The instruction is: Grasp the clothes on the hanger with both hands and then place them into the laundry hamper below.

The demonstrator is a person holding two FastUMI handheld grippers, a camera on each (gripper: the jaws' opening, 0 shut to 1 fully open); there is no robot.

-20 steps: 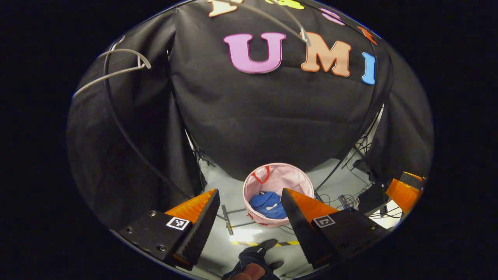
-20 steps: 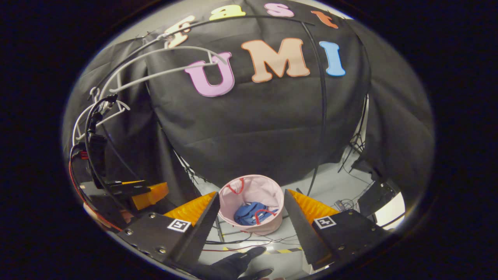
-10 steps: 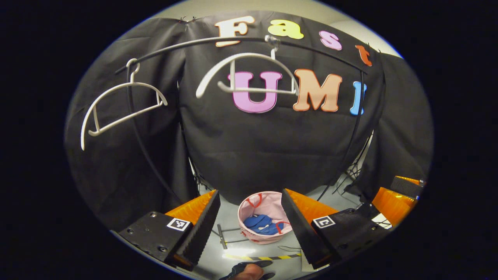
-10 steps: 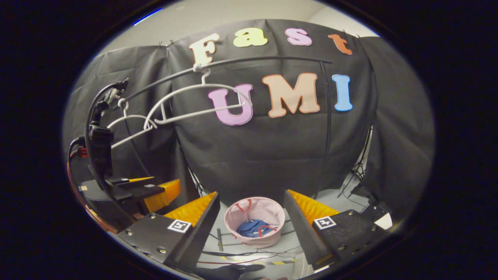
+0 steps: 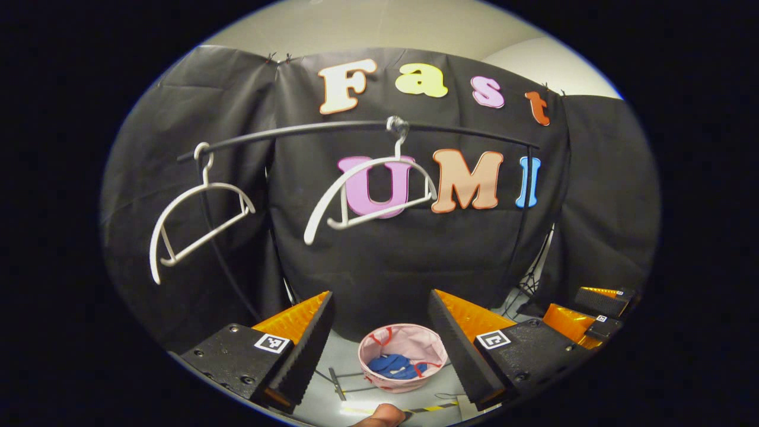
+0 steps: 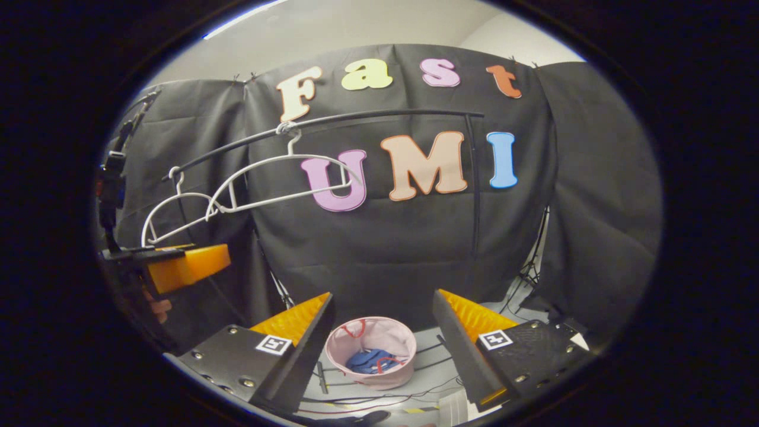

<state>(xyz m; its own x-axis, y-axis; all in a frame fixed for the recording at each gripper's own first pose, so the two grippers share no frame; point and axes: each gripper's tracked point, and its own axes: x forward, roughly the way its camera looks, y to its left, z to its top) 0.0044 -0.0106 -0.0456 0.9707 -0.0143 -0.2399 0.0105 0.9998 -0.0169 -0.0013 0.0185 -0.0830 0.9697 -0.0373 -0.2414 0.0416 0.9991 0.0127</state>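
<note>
Hanging bare on the black rail (image 5: 332, 127) — two white hangers, one at the rail's left end (image 5: 198, 222), one near the middle (image 5: 370, 196), both tilted. Same pair seen from the right gripper view, overlapping at the left (image 6: 178, 210) and centre (image 6: 284, 178). Sitting low on the pale floor (image 5: 350, 362), round pink laundry hamper (image 5: 403, 357) with red handles, blue clothes (image 5: 393, 366) bunched inside it; again in the right gripper view, hamper (image 6: 372, 352) with blue clothes (image 6: 369, 360) at its bottom. Left hand-held gripper (image 5: 379, 347) spread wide, nothing between its fingers, hamper framed in the gap. Right hand-held gripper (image 6: 382, 350) likewise spread and empty — also peeking in at the far right edge of the left gripper view (image 5: 593, 308), partly cut off. Cables trailing across the floor (image 6: 379, 400) below the hamper. Striped tape at the bottom edge, hard to make out. Black cloth all around, plain wall above.
</note>
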